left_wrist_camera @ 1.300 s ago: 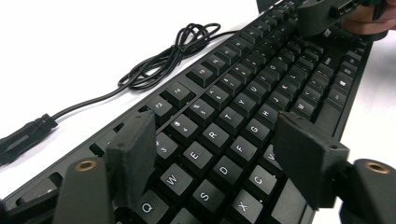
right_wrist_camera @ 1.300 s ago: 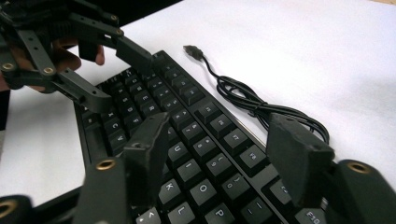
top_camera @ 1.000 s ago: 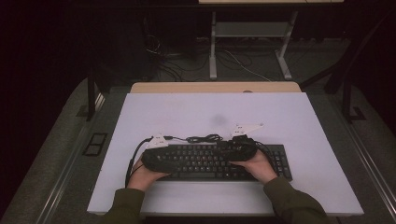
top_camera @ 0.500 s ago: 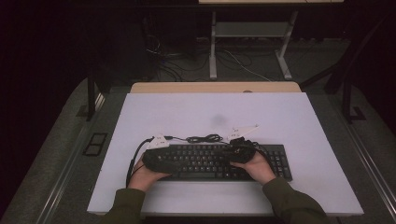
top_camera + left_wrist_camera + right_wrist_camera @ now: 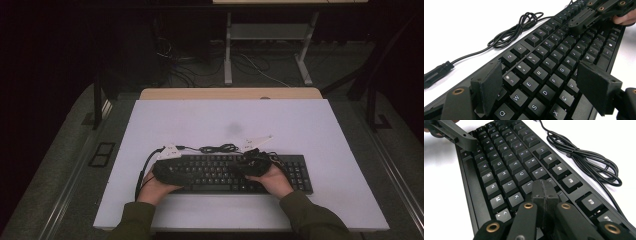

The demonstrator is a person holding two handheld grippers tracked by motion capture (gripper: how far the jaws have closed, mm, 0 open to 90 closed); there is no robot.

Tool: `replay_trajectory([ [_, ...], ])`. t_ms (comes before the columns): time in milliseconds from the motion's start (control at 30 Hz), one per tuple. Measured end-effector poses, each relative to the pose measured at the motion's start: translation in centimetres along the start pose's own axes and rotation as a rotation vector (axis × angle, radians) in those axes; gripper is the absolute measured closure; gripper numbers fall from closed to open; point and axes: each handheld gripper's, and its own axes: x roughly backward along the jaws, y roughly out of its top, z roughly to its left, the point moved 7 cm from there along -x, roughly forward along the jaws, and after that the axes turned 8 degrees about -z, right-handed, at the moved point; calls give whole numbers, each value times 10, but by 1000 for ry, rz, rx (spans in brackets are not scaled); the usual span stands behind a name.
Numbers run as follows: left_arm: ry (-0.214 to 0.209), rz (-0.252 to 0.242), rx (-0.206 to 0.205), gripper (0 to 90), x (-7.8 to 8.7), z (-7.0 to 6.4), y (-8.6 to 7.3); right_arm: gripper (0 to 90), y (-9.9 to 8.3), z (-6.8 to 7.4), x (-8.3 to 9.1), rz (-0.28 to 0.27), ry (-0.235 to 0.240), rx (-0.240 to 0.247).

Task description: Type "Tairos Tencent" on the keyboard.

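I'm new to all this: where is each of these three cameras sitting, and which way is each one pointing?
High view: fixed above the person's side, looking forward and down on the table; forearms and hands enter from below, resting on the keyboard.
Left gripper view: rides the left hand-held gripper, looking along its spread jaws across the keys toward the right hand-held gripper.
Right gripper view: rides the right one, jaws together, facing back across the keys.
Shared: both gripper views show the keyboard and its coiled cable.
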Motion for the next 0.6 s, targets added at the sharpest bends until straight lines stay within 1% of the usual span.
replay_trajectory([
  [133,0,0,0,203,0,0,0,893,0,1,0,3,0,1],
  [233,0,0,-1,203,0,0,0,893,-2,0,-2,16,-4,11],
  [467,2,0,-1,203,0,0,0,893,-2,0,-2,16,-4,14],
  [600,2,-1,-5,203,0,0,0,893,-2,0,-1,13,-1,7],
])
